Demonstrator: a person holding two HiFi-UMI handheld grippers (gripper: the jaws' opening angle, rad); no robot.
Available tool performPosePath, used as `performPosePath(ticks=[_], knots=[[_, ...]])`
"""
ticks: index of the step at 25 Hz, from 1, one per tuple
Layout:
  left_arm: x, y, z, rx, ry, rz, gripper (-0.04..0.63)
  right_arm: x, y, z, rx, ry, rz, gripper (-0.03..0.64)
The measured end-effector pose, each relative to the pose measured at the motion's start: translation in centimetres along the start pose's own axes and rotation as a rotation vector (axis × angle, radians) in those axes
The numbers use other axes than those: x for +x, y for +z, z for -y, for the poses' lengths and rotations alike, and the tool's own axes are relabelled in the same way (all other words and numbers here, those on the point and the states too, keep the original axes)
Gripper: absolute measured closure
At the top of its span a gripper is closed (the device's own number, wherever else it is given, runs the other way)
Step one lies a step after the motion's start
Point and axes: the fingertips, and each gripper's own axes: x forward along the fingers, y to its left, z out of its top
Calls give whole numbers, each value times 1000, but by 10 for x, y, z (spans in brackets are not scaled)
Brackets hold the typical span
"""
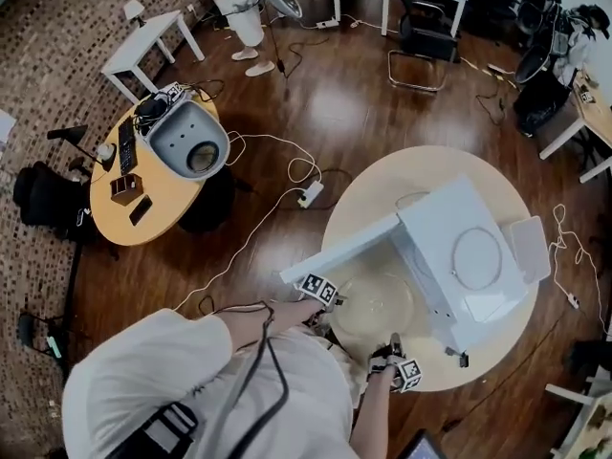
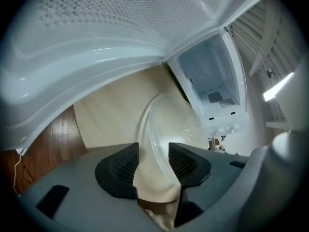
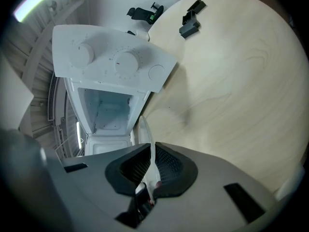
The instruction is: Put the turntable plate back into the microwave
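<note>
The clear glass turntable plate [image 1: 375, 302] is held tilted over the round table [image 1: 382, 182], in front of the white microwave [image 1: 459, 256], whose door [image 1: 337, 250] swings out to the left. My left gripper [image 1: 337, 301] is at the plate's left edge. In the left gripper view the plate [image 2: 169, 124] passes between the wide-apart jaws of the left gripper [image 2: 153, 163], which do not press on it. My right gripper [image 1: 392, 344] is at the plate's near edge. In the right gripper view the right gripper [image 3: 151, 166] is shut on the thin rim [image 3: 147, 134], seen edge-on, facing the open cavity [image 3: 108, 108].
A flat white piece [image 1: 531, 247] lies right of the microwave. Small black parts [image 3: 190, 18] sit at the table's far edge. A power strip [image 1: 311, 194] and cables lie on the wooden floor. A yellow table [image 1: 143, 208] with a grey appliance stands at left.
</note>
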Motion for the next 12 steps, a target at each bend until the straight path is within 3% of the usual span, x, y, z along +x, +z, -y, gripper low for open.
performPosePath(ticks=[12], knots=[[1, -18, 19, -210, -185, 25, 388, -5, -19, -18, 69, 32, 11, 584]])
